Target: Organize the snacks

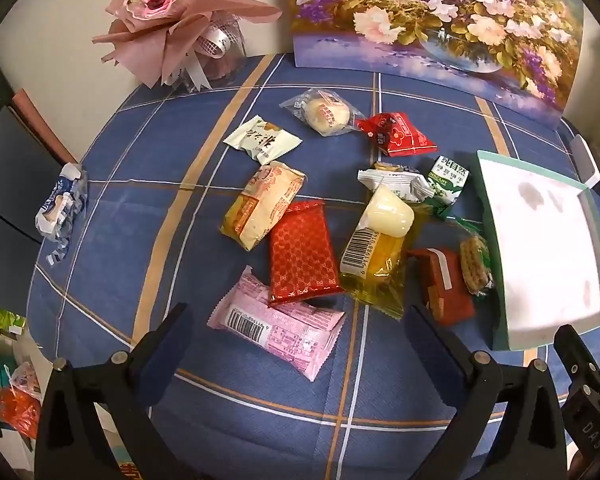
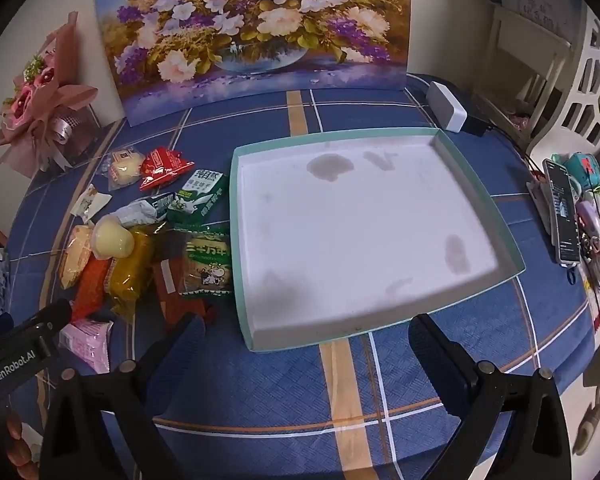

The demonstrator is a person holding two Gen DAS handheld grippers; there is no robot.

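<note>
**Inspector:** Where do the snacks lie?

**Assistant:** In a loose heap on the blue plaid-clothed table point(image 1: 148, 208), centre of the left wrist view. Noted: a pink barcoded wrapper point(image 1: 278, 326) at lower centre, touching the red gold-patterned packet point(image 1: 302, 252) above it; a yellow clear-film cake packet point(image 1: 374, 264) with a pale plastic jelly cup point(image 1: 390, 210) resting on it; a green biscuit pack point(image 1: 448, 186) near the tray's edge.

**Inspector:** And the tray?

**Assistant:** The shallow white cardboard tray with teal rim point(image 2: 236, 240) fills the centre of the right wrist view. Its floor is stained and holds no snacks; the heap lies just beside its left wall.

**Inspector:** Grippers?

**Assistant:** The left gripper point(image 1: 296, 316) hangs over the pink wrapper, jaws spread wide, nothing held. The right gripper point(image 2: 306, 326) stands at the tray's near edge, likewise spread and holding nothing.

**Inspector:** Surroundings?

**Assistant:** A floral painting point(image 2: 252, 28) at the rear, a pink paper-wrapped bouquet point(image 1: 180, 20) upper left.
</note>
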